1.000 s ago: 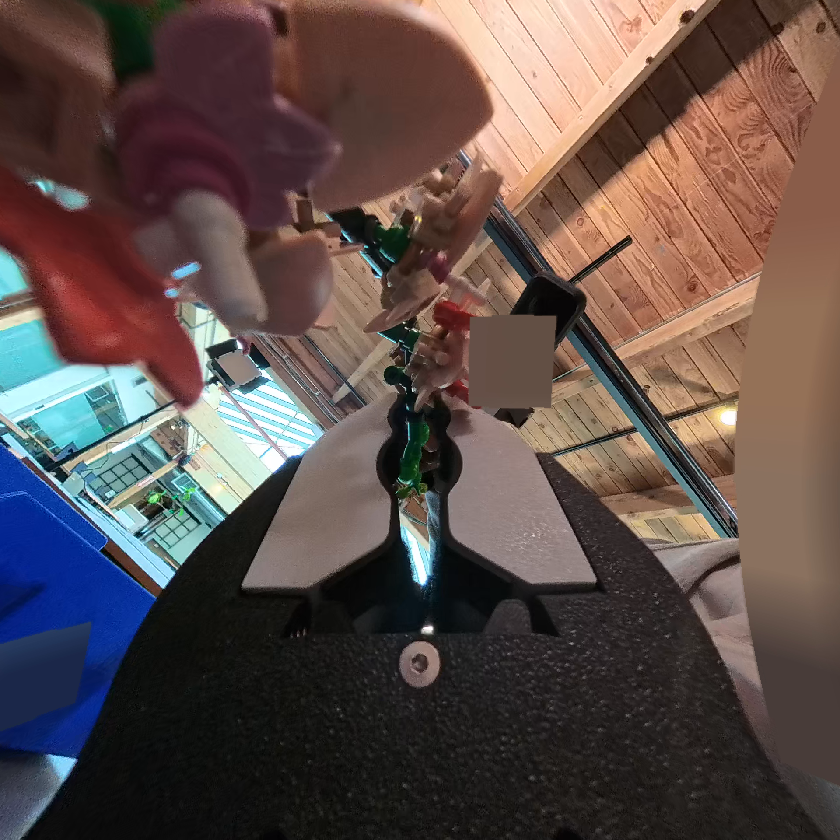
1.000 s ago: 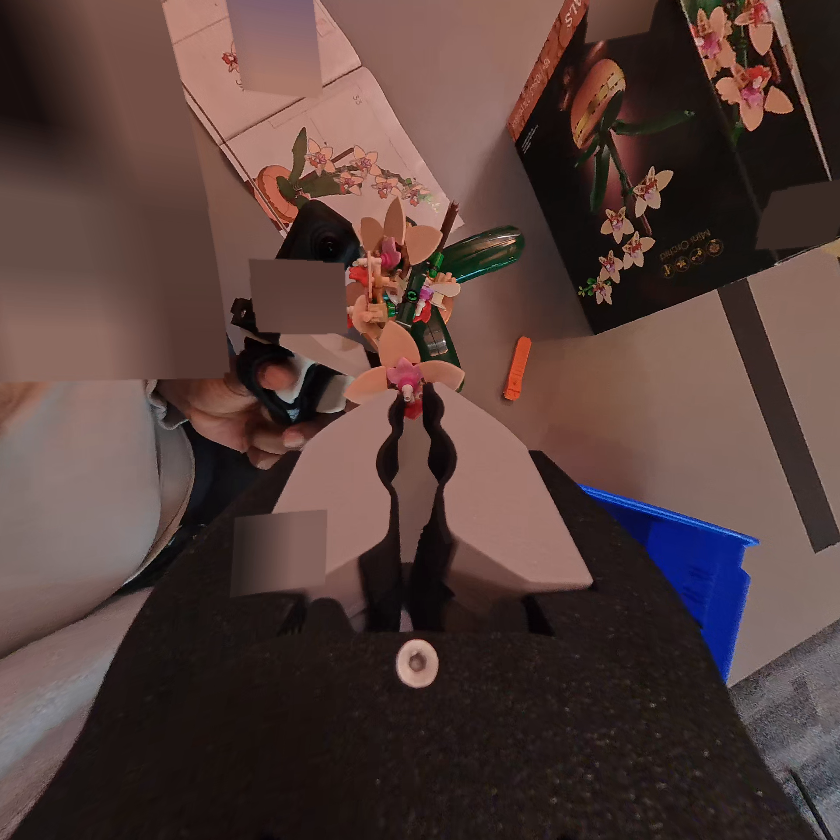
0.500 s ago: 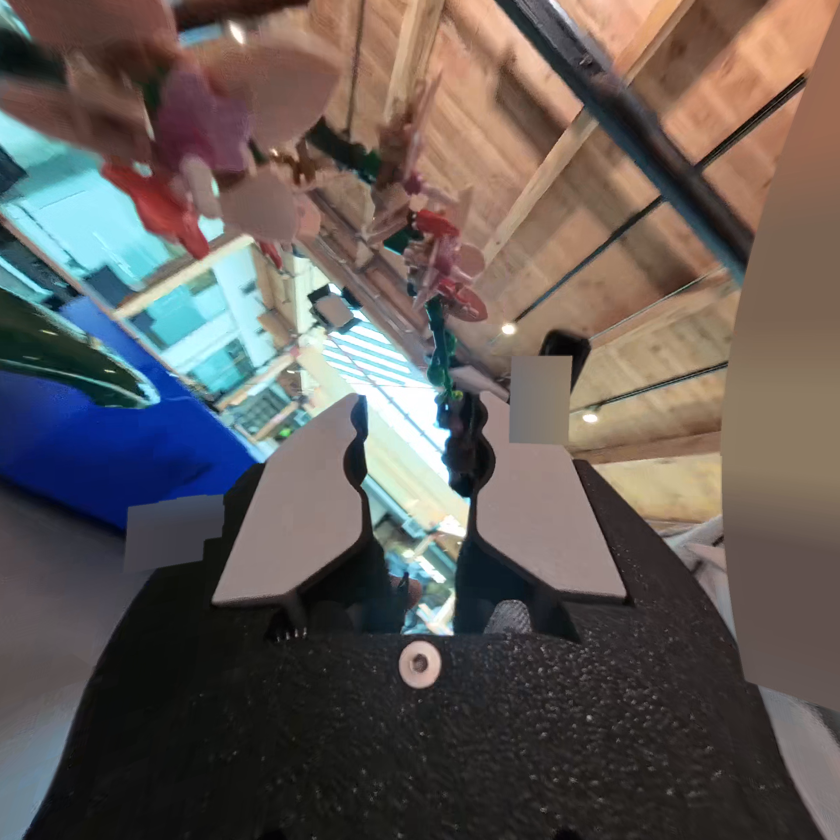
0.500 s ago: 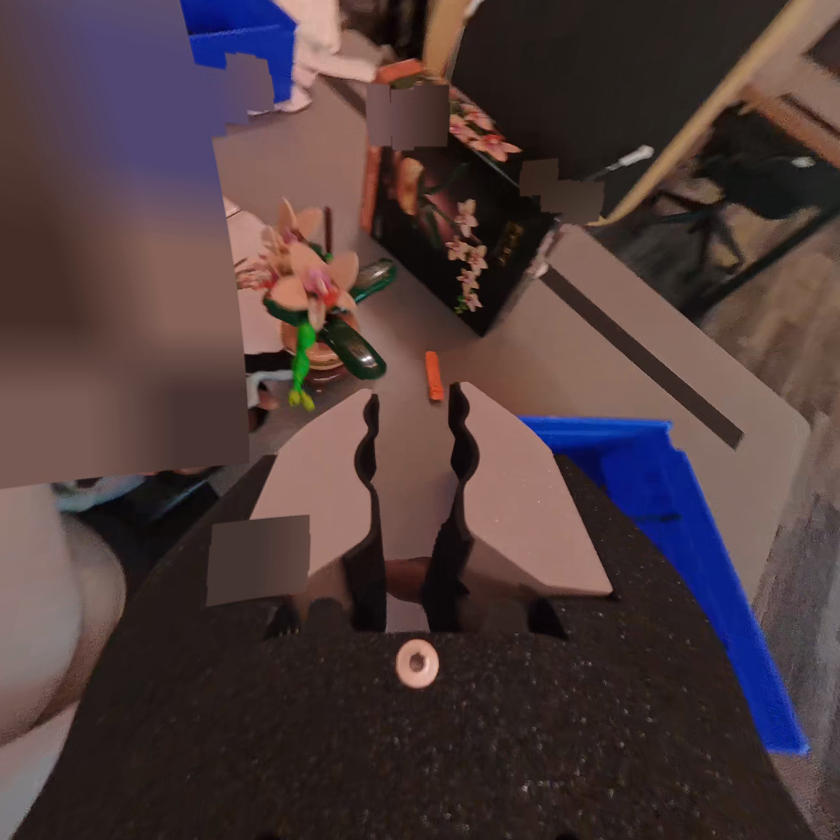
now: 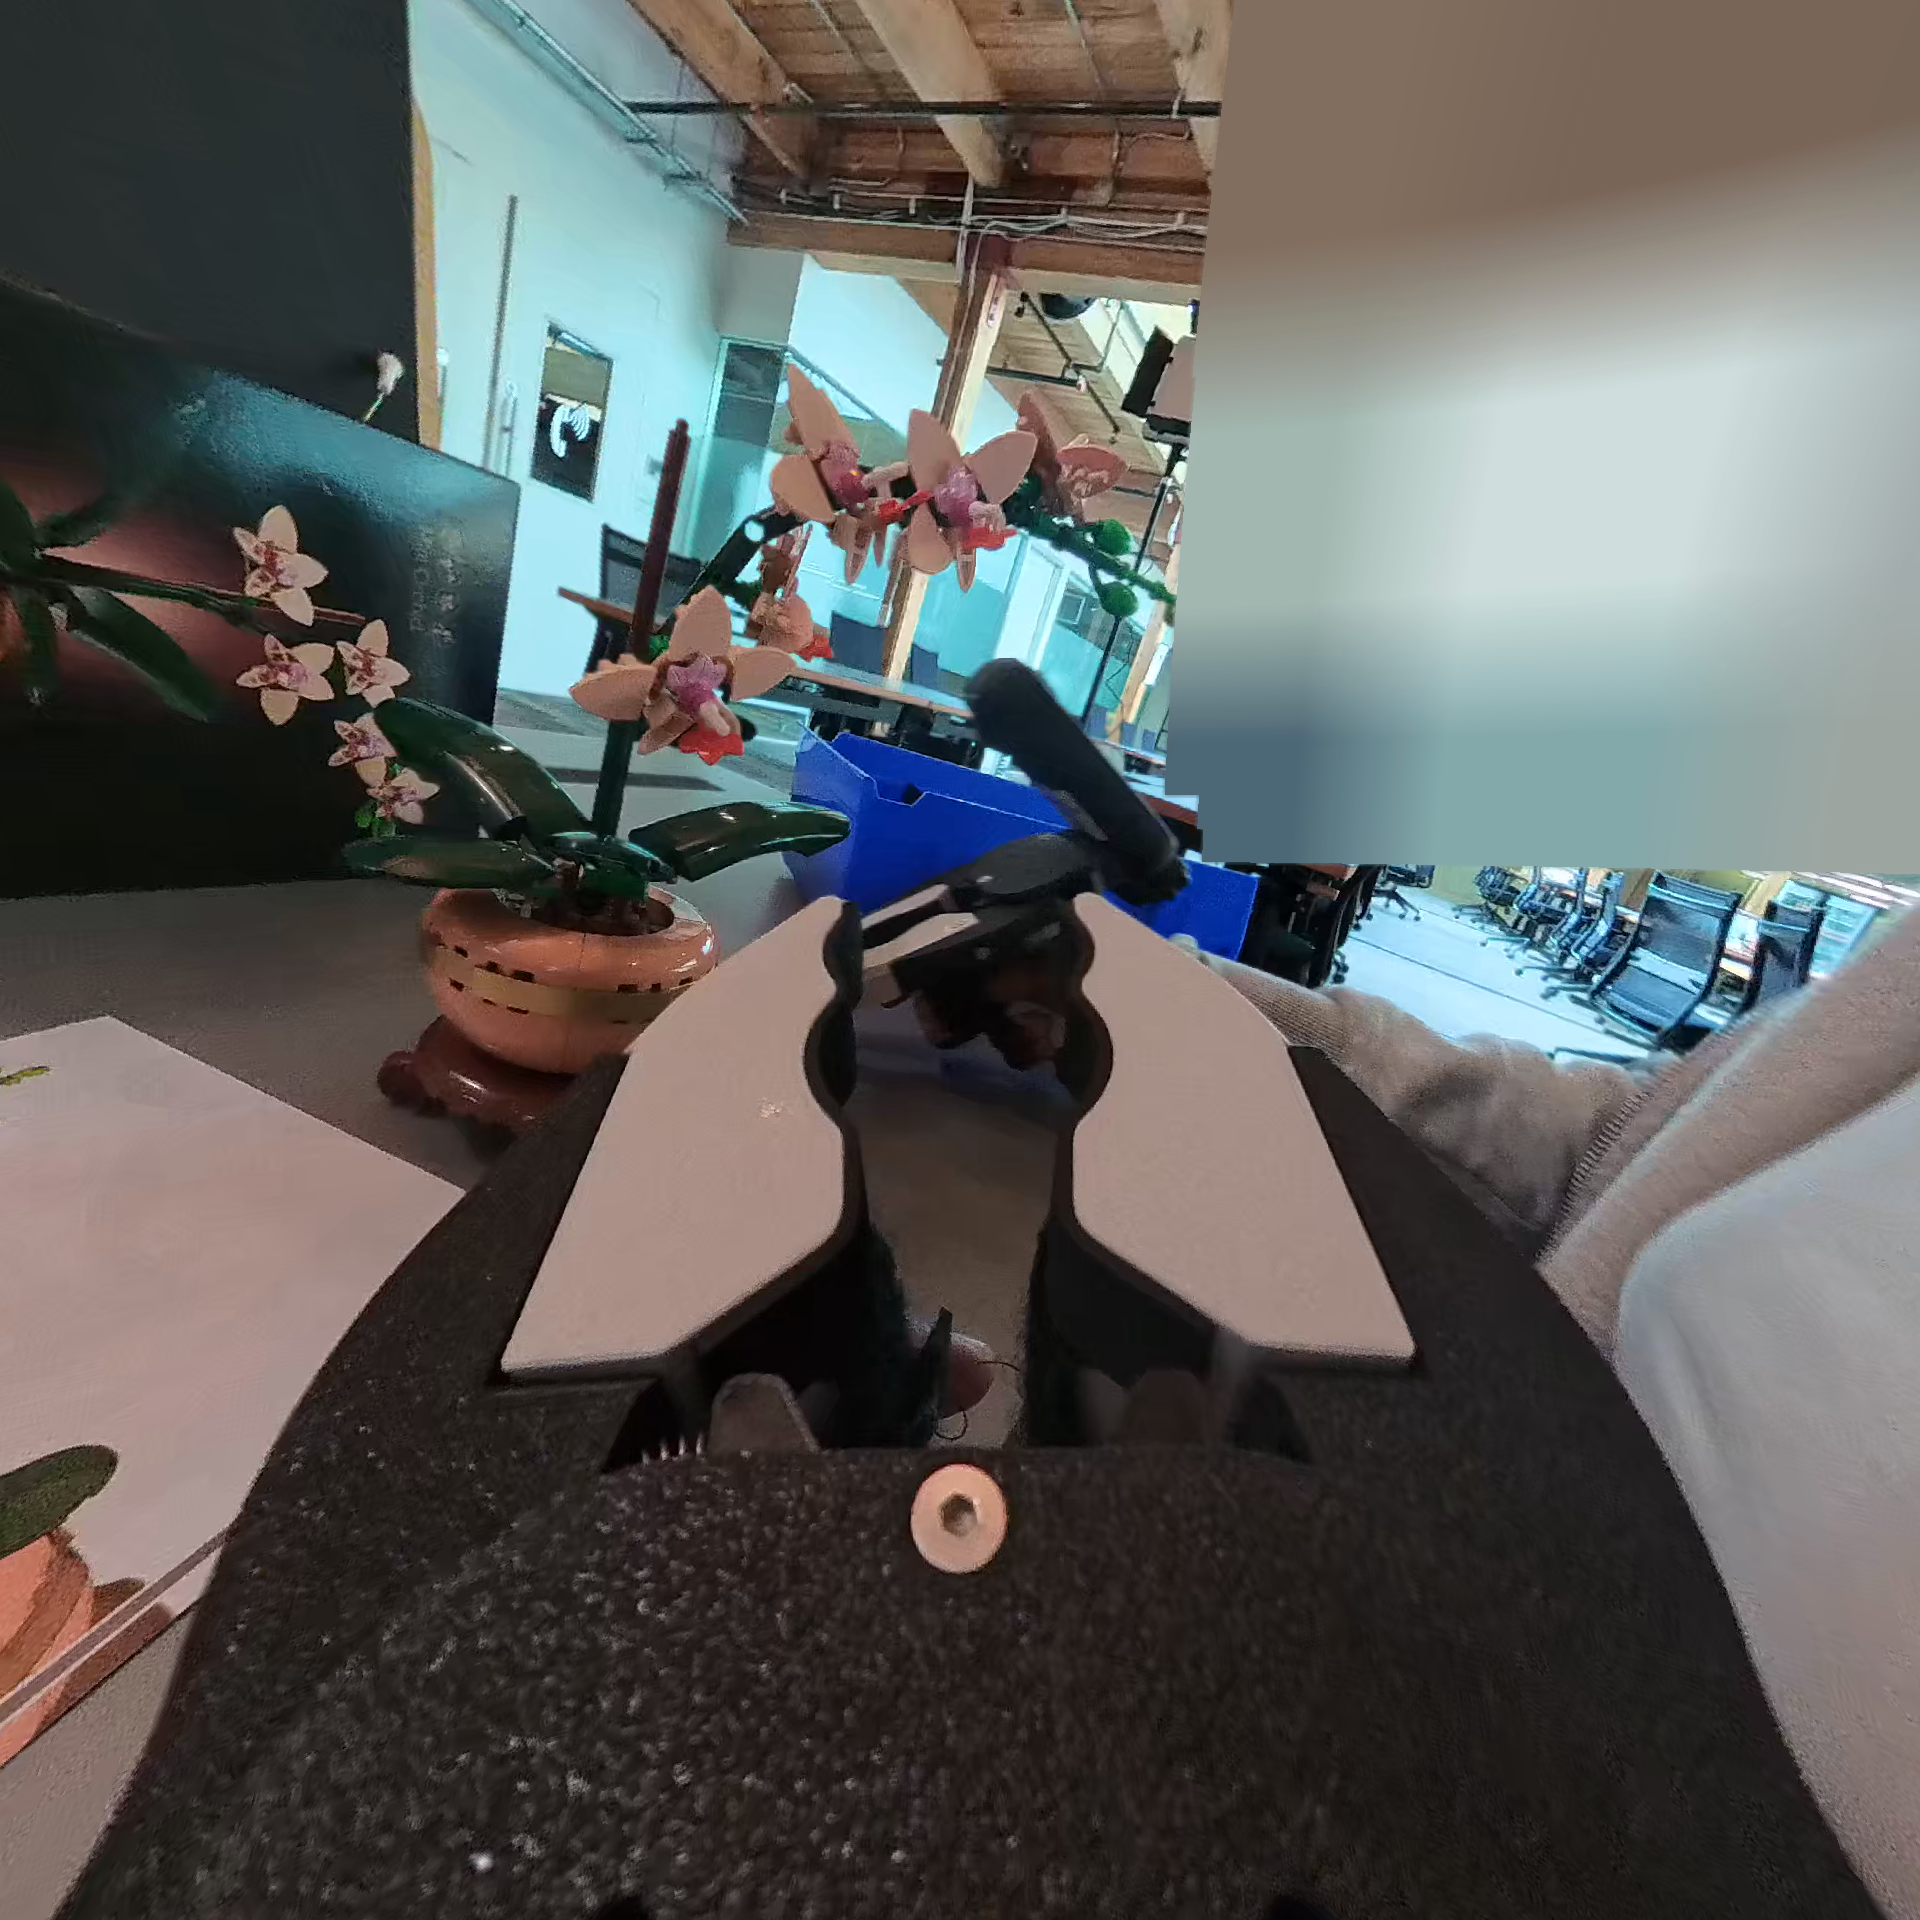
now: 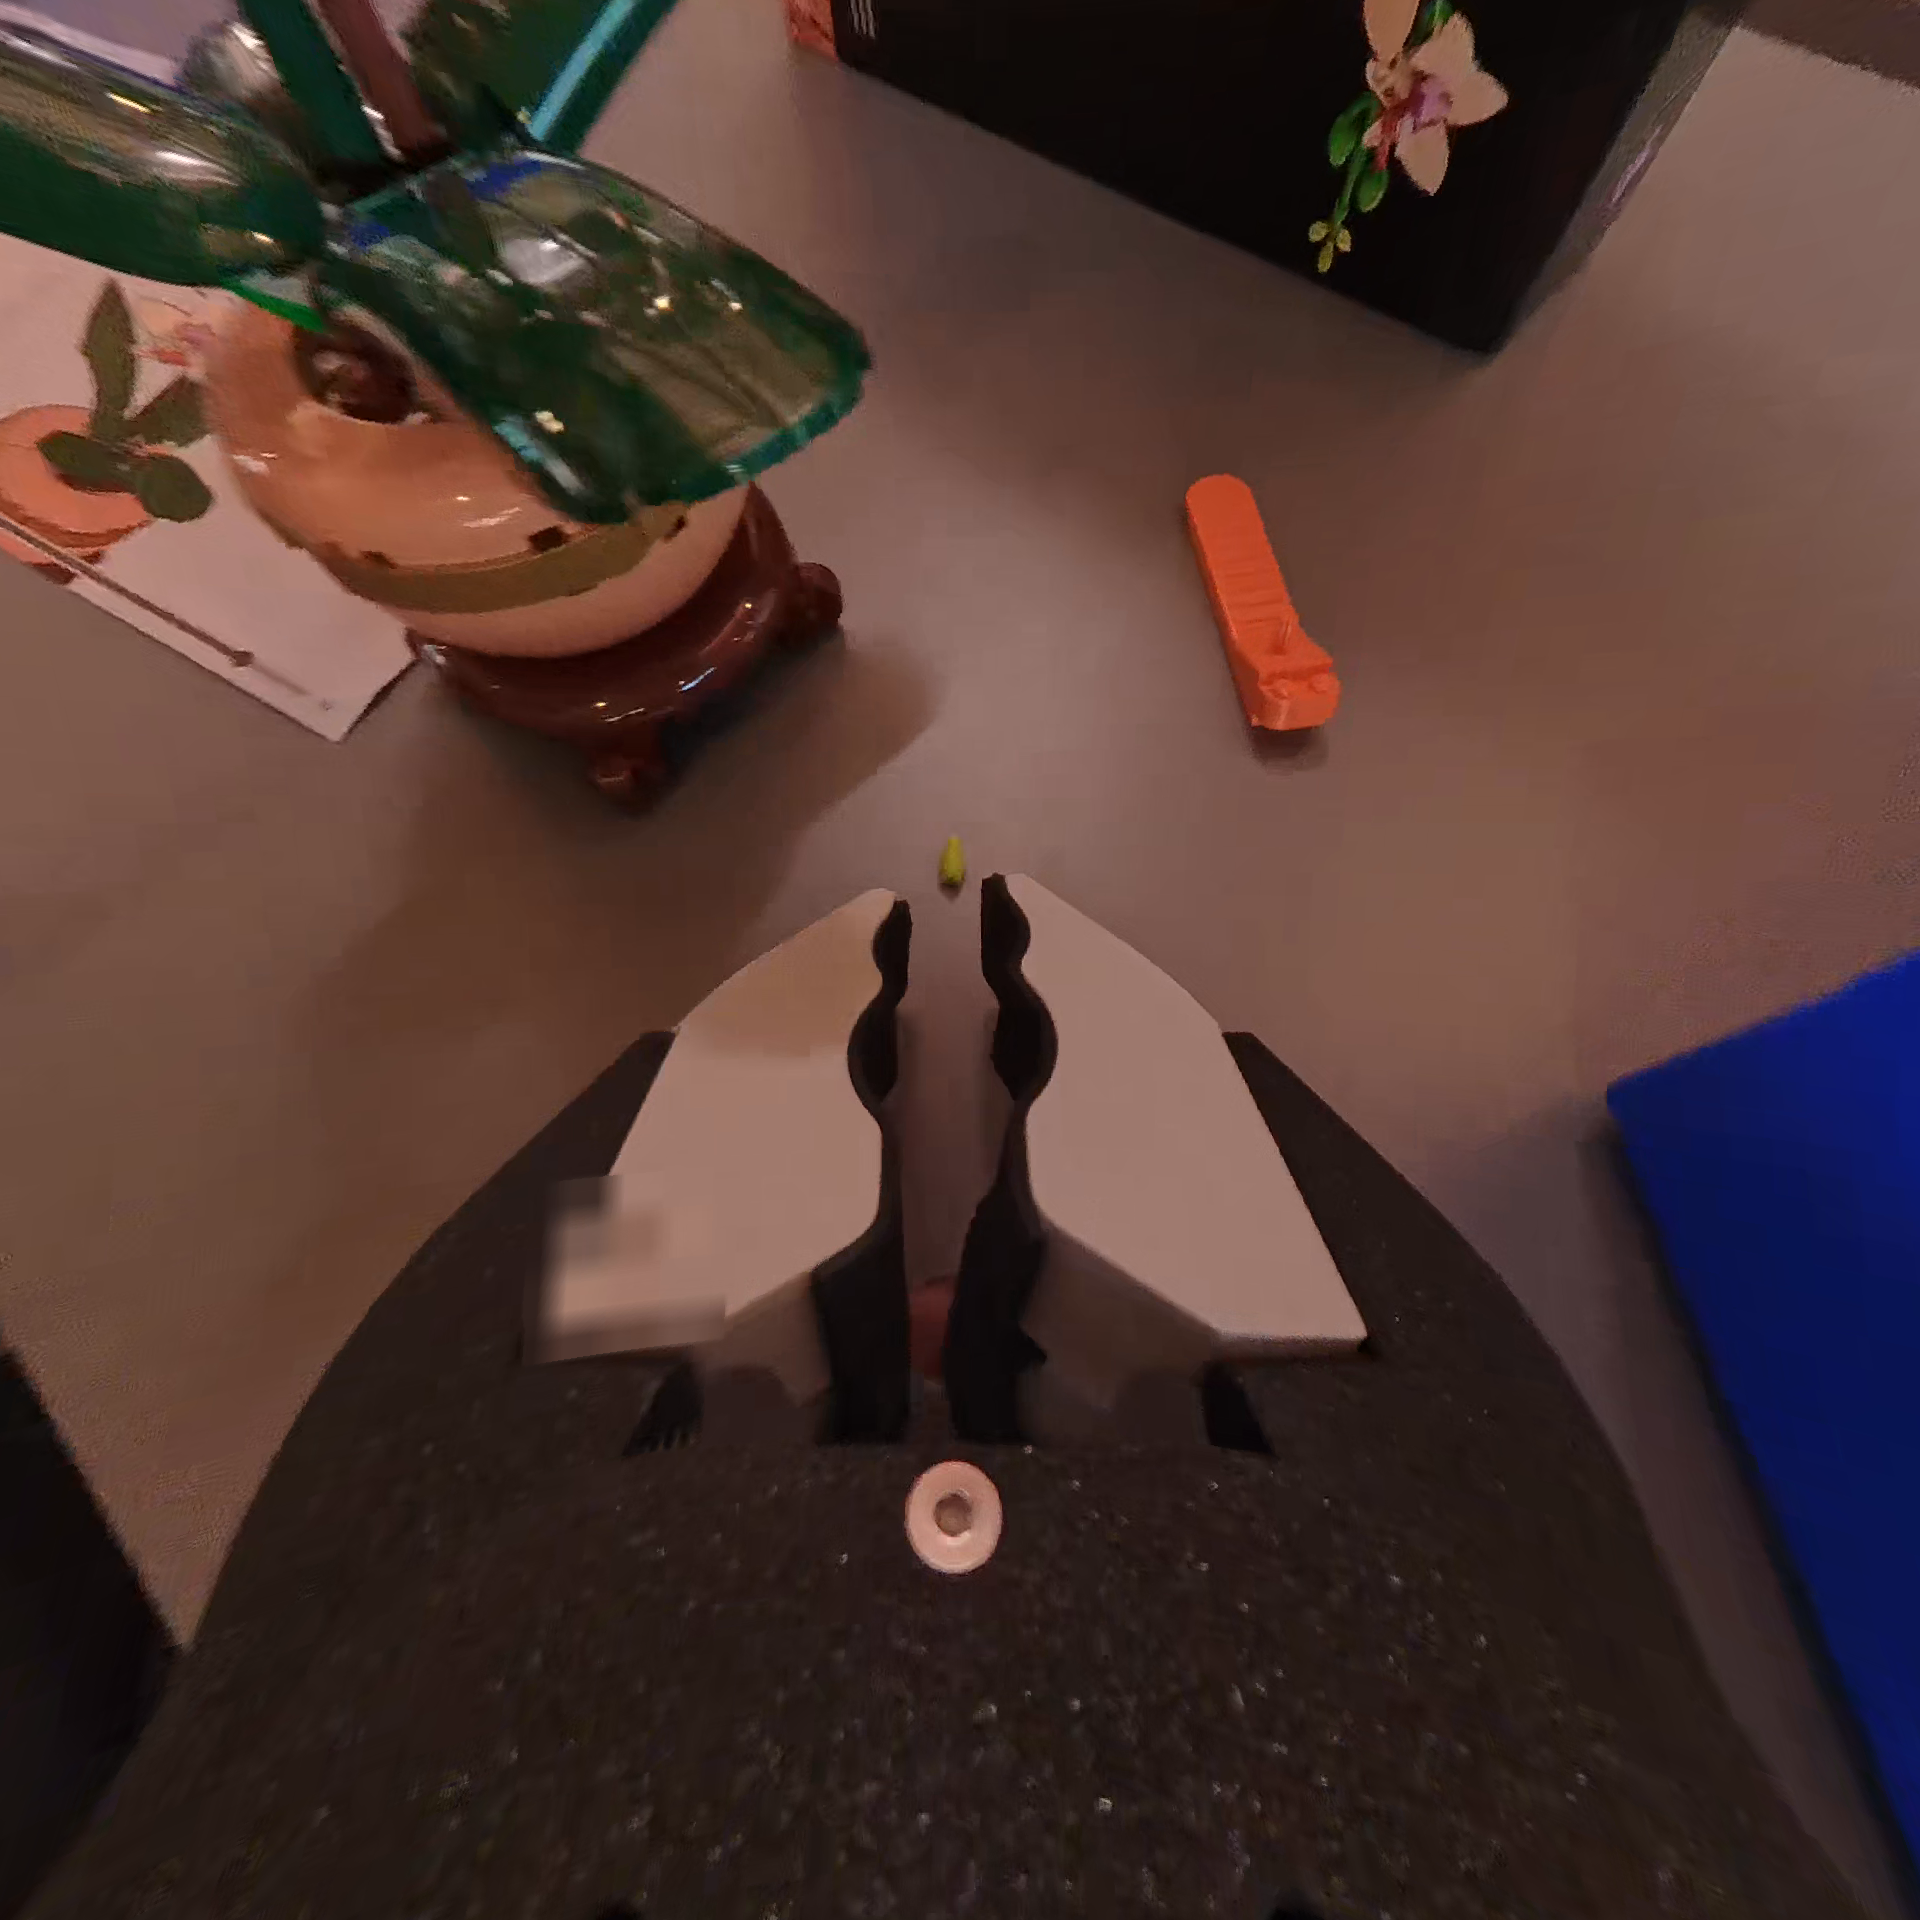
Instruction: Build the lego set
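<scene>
The lego orchid stands upright on the grey table, its peach pot (image 5: 566, 966) on a brown base, with dark green leaves (image 5: 727, 831) and pink flowers (image 5: 681, 681) on stems. My left gripper (image 5: 956, 920) is open and empty, low over the table to the right of the pot. My right gripper (image 6: 943, 896) is slightly open and empty, its tips just short of a tiny yellow-green piece (image 6: 952, 862) lying on the table. The pot (image 6: 488, 540) and a leaf (image 6: 582, 312) show up left of it. The right gripper also shows in the left wrist view (image 5: 987, 925).
An orange brick separator (image 6: 1257, 603) lies right of the pot. The black set box (image 6: 1247, 135) stands at the back; it also shows in the left wrist view (image 5: 208, 623). A blue bin (image 6: 1787, 1299) sits at the right. The instruction booklet (image 5: 156, 1247) lies at the left. One gripper's finger ends stand about 20 centimeters off the other's. It is some 10 centimeters from my right tips to the orange brick separator (image 6: 1257, 603).
My left gripper let go of the green stem, opened and dropped to table level. My right gripper left the flower and came down to the tiny green piece. The orchid now stands on the table.
</scene>
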